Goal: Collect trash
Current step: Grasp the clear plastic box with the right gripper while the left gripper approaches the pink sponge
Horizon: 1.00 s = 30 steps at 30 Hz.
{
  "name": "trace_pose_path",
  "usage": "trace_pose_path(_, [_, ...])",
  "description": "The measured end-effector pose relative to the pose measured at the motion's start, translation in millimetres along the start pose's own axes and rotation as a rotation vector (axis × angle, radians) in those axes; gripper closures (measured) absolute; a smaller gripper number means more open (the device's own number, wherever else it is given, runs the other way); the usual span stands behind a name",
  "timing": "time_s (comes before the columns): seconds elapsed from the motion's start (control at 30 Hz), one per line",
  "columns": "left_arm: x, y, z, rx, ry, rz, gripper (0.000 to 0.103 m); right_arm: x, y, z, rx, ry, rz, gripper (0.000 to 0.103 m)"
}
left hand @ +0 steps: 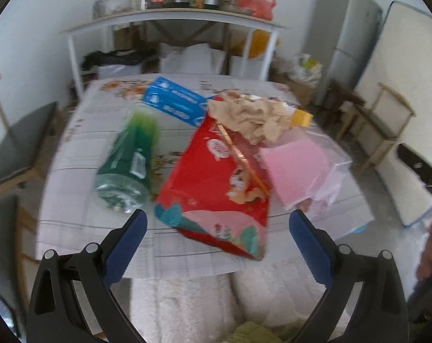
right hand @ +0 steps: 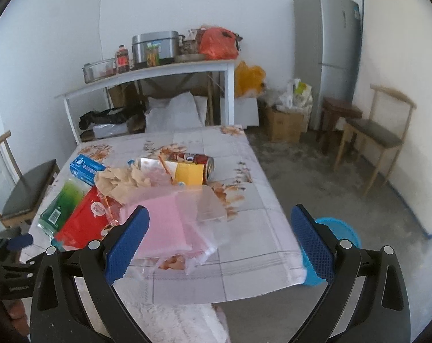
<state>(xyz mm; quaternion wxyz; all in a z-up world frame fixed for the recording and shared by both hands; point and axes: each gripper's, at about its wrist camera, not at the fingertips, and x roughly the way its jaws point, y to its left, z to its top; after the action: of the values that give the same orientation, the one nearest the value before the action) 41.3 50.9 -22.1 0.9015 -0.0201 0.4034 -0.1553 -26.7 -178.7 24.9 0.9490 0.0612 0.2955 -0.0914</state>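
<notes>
Trash lies on a table with a floral cloth [left hand: 73, 208] [right hand: 256, 200]. A green plastic bottle [left hand: 127, 160] [right hand: 60, 207] lies on its side at the left. Beside it are a red snack bag [left hand: 216, 188] [right hand: 84, 223], a blue box [left hand: 173, 101] [right hand: 86, 168], crumpled brown paper [left hand: 253, 117] [right hand: 119, 181], a clear bag with pink paper [left hand: 297, 168] [right hand: 170, 223], a yellow box [right hand: 189, 173] and a red can [right hand: 196, 161]. My left gripper [left hand: 218, 221] hovers open over the red bag's near end. My right gripper [right hand: 220, 217] stands open above the pink bag. Both hold nothing.
A blue bin [right hand: 334, 237] sits on the floor by the table's right side. Wooden chairs [right hand: 376, 134] [right hand: 27, 191] flank the table. A white shelf table [right hand: 147, 77] with pots and jars stands behind, a grey fridge [right hand: 327, 48] at the right. White fluffy fabric [left hand: 216, 305] lies below the grippers.
</notes>
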Motion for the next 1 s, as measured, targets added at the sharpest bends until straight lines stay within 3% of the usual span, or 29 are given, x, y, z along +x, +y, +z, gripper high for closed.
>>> trace_pose_path(0.07, [-0.5,2.0,-0.2,-0.011,-0.033,-0.079,0.006,8.6,-3.8,2.3,0.02,0.035,0.017,0.008])
trace_pose_path(0.17, [-0.6,-3.5,1.7,0.016,-0.068,-0.138,0.006,18.4,-2.9,7.7,0.036,0.076,0.059,0.008])
trace_pose_path(0.3, [5.3,-15.4,4.4,0.076,-0.079,-0.213,0.006,27.0,4.5,17.5,-0.034,0.113,0.195,0.008])
trace_pose_path(0.37, [9.5,-20.3,5.6,0.097,-0.073,-0.275,0.006,28.2,14.0,26.3,-0.192,0.113,0.316,0.008])
trace_pose_path(0.47, [17.8,-25.1,6.8,0.125,-0.054,-0.3,0.006,32.9,30.5,39.7,-0.484,0.123,0.447,0.008])
trace_pose_path(0.57, [24.5,-26.6,10.1,0.148,-0.037,-0.278,0.006,50.8,54.9,42.8,-0.802,0.203,0.534,0.008])
trace_pose_path(0.67, [30.0,-25.3,12.7,0.144,-0.017,-0.256,0.006,70.6,67.6,38.4,-0.998,0.259,0.565,0.008])
trace_pose_path(1.0, [55.7,-33.8,20.2,0.148,0.061,-0.221,0.006,113.5,85.9,23.9,-1.388,0.414,0.675,0.008])
